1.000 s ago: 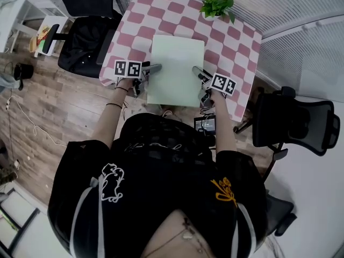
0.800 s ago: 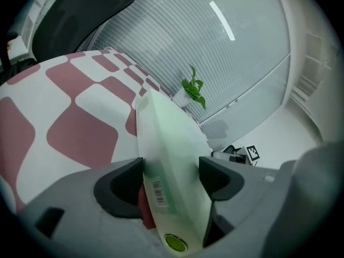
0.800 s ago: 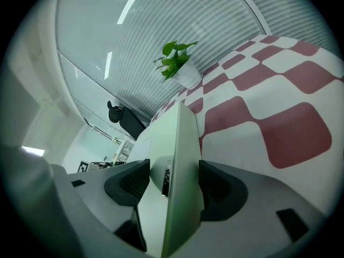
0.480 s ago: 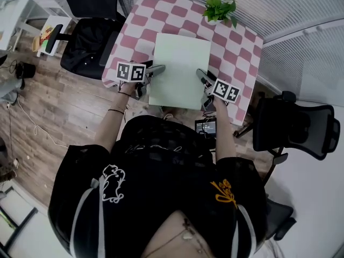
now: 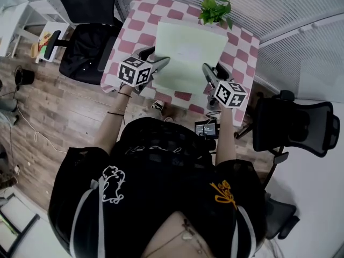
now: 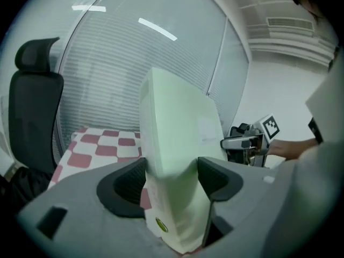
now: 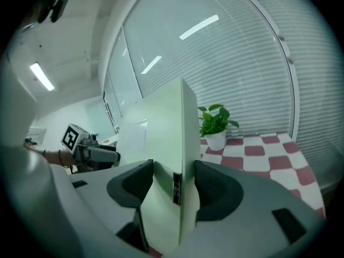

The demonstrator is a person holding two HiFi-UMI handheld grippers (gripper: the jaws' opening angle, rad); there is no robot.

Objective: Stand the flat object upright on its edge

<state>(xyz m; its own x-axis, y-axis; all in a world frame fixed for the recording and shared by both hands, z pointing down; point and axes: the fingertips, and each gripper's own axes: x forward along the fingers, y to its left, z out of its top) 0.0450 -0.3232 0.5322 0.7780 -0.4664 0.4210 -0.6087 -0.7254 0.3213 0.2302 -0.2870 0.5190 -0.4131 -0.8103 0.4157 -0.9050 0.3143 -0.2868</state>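
The left tool (image 5: 160,64) and the right tool (image 5: 207,70) each clamp a side edge of the pale green flat box (image 5: 188,50). The box is tilted up over the checkered worktop (image 5: 141,35). The right tool's jaws have just been closing on it.

the flat pale green rectangular box (image 5: 189,52) now tilts up off the checked table (image 5: 241,43), left gripper (image 5: 162,63) and right gripper (image 5: 207,70) raised, right jaws just closing tighter on it.
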